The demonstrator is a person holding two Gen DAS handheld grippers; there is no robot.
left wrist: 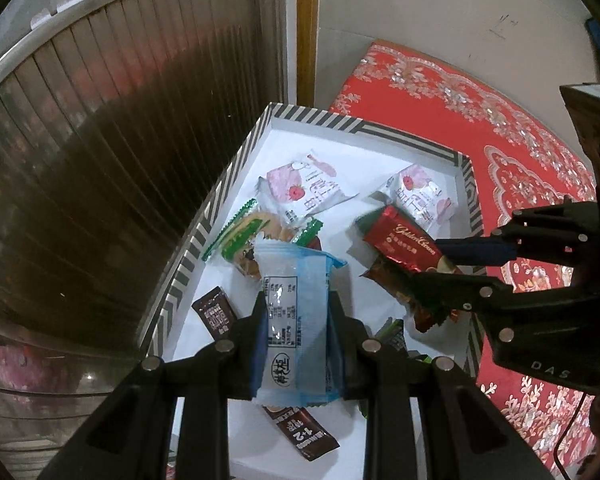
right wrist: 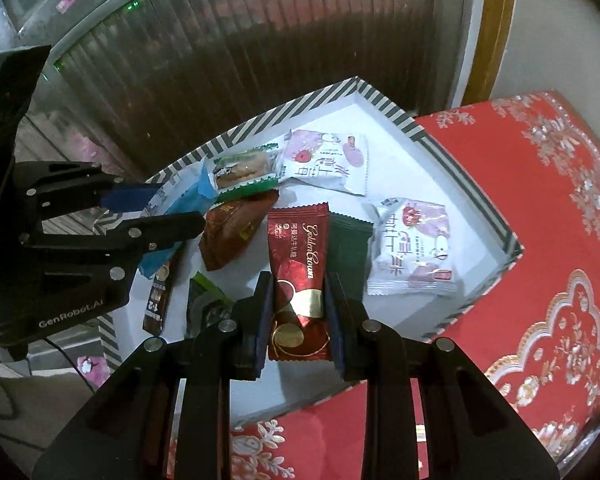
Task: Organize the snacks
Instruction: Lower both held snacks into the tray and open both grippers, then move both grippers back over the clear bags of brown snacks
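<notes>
We look down past both tongs at a white box [right wrist: 400, 120] with a grey-and-white striped rim, on a red cloth [right wrist: 540, 240] patterned in silver. Our left gripper [left wrist: 298, 312] pinches a pale blue, part-clear biscuit packet [left wrist: 296, 300] above the box's near end. Beside it, our right gripper [right wrist: 298, 292] clamps a dark red "Golden Crown" sweet wrapper [right wrist: 298, 264] over scattered snacks.

A home: embroidered red tablecloth [right wrist: 540, 208] beside a ribbed-glass cabinet door [left wrist: 120, 152].
</notes>
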